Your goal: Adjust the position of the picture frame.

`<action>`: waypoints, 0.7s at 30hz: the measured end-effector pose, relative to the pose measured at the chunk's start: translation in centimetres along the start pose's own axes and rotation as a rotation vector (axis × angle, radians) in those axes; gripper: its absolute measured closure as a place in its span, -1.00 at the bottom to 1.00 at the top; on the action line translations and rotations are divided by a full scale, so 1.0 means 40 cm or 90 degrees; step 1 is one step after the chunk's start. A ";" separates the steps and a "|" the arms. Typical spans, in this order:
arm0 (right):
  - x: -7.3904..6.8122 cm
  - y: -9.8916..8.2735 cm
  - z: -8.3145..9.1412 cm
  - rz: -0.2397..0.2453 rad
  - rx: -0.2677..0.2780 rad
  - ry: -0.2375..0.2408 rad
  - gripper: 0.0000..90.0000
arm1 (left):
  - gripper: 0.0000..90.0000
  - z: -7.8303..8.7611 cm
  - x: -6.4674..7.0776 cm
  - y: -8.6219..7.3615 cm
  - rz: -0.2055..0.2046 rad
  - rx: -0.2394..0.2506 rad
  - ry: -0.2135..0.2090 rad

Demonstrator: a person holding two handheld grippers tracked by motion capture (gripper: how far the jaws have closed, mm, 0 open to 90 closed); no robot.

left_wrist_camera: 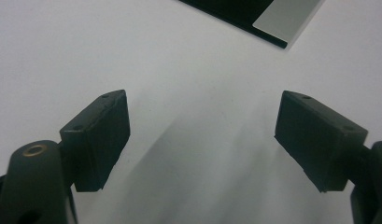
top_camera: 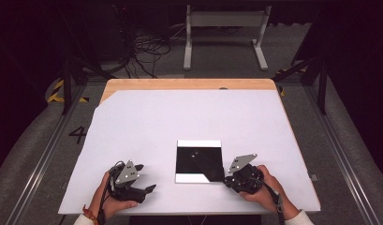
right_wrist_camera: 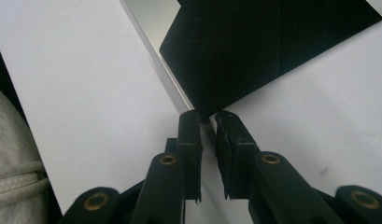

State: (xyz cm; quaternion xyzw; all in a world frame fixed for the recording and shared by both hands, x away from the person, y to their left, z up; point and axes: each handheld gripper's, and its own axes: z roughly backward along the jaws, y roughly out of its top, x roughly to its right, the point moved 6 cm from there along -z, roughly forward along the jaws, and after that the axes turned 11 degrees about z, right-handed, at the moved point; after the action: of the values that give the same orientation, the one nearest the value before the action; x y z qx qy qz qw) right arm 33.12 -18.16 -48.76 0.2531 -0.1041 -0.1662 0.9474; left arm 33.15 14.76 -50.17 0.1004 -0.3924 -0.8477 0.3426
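Note:
A black sheet (top_camera: 198,159) (right_wrist_camera: 254,46) lies on a white square board (top_camera: 198,143) (left_wrist_camera: 286,16) near the front middle of the table. The board's white strips show above and below the sheet. My right gripper (top_camera: 225,180) (right_wrist_camera: 207,119) sits at the sheet's near right corner, its jaws nearly together with the corner's tip pinched between them. My left gripper (top_camera: 147,177) (left_wrist_camera: 202,135) rests low over the white table cover, left of the board. Its jaws stand wide apart with nothing between them.
A large white cover (top_camera: 180,117) spreads over the wooden table (top_camera: 189,84), whose far edge stays bare. Beyond the table are a white metal stand (top_camera: 224,33) and loose cables (top_camera: 147,51) on the dark floor. A grey sleeve (right_wrist_camera: 11,158) shows beside the right gripper.

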 end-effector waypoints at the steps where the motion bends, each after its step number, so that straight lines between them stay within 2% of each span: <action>1: 0.001 0.001 -0.001 0.002 0.003 -0.001 0.78 | -0.58 -0.001 0.000 -0.001 -0.002 -0.003 0.000; 9: 0.004 -0.003 -0.001 -0.018 0.024 0.015 0.75 | -0.60 0.000 0.002 -0.003 -0.002 -0.006 -0.004; 11: 0.007 -0.005 0.000 -0.032 0.039 0.034 0.72 | -0.60 -0.001 0.002 -0.004 -0.004 -0.006 -0.005; 17: 0.007 0.000 0.000 -0.046 0.059 0.047 0.63 | -0.60 -0.006 0.006 -0.007 -0.008 -0.018 -0.004; 18: 0.007 0.002 0.001 -0.049 0.065 0.049 0.62 | -0.60 -0.006 0.006 -0.006 -0.009 -0.018 -0.003; 20: 0.011 0.007 0.005 -0.077 0.098 0.069 0.58 | -0.60 -0.006 0.006 -0.007 -0.008 -0.019 -0.004; 21: 0.011 0.007 0.005 -0.077 0.098 0.069 0.58 | -0.60 -0.006 0.006 -0.007 -0.008 -0.019 -0.004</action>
State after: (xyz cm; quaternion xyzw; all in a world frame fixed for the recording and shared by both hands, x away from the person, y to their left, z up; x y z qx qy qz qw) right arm 33.55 -18.20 -48.42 0.3398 -0.0501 -0.2003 0.9176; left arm 32.94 14.59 -50.50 0.0952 -0.3803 -0.8559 0.3372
